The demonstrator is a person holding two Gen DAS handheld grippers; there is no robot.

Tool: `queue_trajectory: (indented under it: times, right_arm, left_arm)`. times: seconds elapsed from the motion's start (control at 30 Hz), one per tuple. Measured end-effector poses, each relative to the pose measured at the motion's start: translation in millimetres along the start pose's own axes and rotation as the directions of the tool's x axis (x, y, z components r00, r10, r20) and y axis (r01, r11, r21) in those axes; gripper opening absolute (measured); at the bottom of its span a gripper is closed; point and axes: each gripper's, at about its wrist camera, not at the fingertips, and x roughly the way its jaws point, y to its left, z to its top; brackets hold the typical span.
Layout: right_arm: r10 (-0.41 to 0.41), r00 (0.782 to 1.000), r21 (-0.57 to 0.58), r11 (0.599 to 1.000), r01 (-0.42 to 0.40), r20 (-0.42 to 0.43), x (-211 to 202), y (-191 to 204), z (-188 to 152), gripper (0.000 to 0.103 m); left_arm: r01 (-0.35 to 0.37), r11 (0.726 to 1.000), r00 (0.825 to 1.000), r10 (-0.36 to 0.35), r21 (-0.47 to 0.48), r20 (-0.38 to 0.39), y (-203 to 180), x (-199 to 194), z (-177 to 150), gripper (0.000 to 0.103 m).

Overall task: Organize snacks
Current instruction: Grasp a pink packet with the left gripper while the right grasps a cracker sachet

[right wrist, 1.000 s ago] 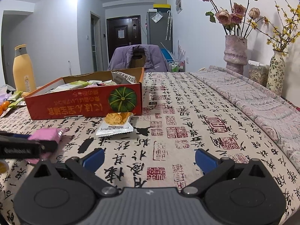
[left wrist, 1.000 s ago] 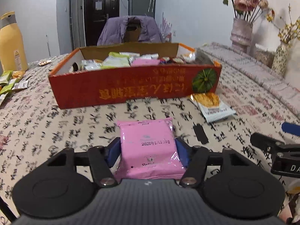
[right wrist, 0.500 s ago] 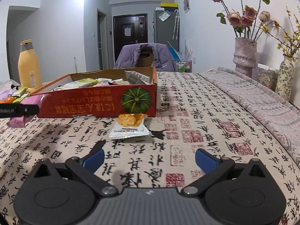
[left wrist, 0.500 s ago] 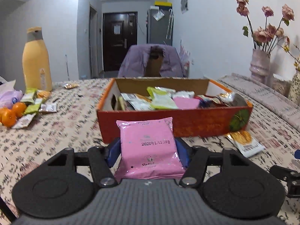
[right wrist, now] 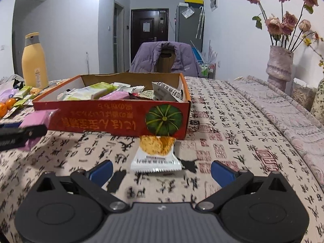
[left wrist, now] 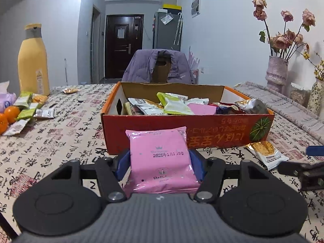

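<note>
My left gripper (left wrist: 160, 162) is shut on a pink snack packet (left wrist: 161, 158) and holds it above the table, just in front of the red cardboard box (left wrist: 202, 129) full of snack packets. The pink packet also shows at the left of the right wrist view (right wrist: 37, 119). My right gripper (right wrist: 162, 171) is open and empty, low over the table. A white and orange snack packet (right wrist: 156, 154) lies flat just ahead of it, against the front of the box (right wrist: 113, 121). The same packet shows in the left wrist view (left wrist: 265, 154).
Several loose snack packets (left wrist: 28, 109) and oranges (left wrist: 10, 114) lie at the far left near a yellow bottle (left wrist: 33, 60). Vases with flowers (right wrist: 280, 66) stand at the right. A chair with a purple jacket (left wrist: 160, 66) is behind the box.
My left gripper has lifted the pink packet off the table and brought it level with the box front. My right gripper has moved closer to the white and orange packet.
</note>
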Motion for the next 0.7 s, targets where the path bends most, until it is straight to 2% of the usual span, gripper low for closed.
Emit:
queue_trajectory:
  times: [0.27,0.37,0.57,0.6,0.7]
  right_arm:
    - [-0.038,0.992,0.037,0.998,0.042,-0.123,49.1,-1.5,25.2,0.103]
    - [-0.029,0.986,0.051,0.998,0.038,-0.166,63.5,-3.9,28.1,0.103]
    - [-0.052,0.982,0.036,0.998,0.06,-0.18,75.1,-1.0,28.9,0.102]
    - [-0.05,0.983,0.032,0.998,0.056,-0.179,75.9,-0.7,28.1,0.1]
    - [-0.029,0.988,0.047,0.998,0.037,-0.151,73.6,-2.4,27.2,0.084]
  left_arm:
    - [0.014,1.0,1.0,-0.014,-0.004,0.006,0.5,-1.3,-0.6,0.063]
    - [0.016,1.0,1.0,-0.016,-0.007,0.006,0.9,-1.4,-0.6,0.063]
    - [0.015,1.0,1.0,-0.015,-0.006,0.004,1.3,-0.7,-0.2,0.063]
    - [0.015,1.0,1.0,-0.015,-0.006,0.005,1.3,-0.9,-0.5,0.063]
    - [0.016,1.0,1.0,-0.015,-0.006,0.004,1.2,-1.0,-0.5,0.063]
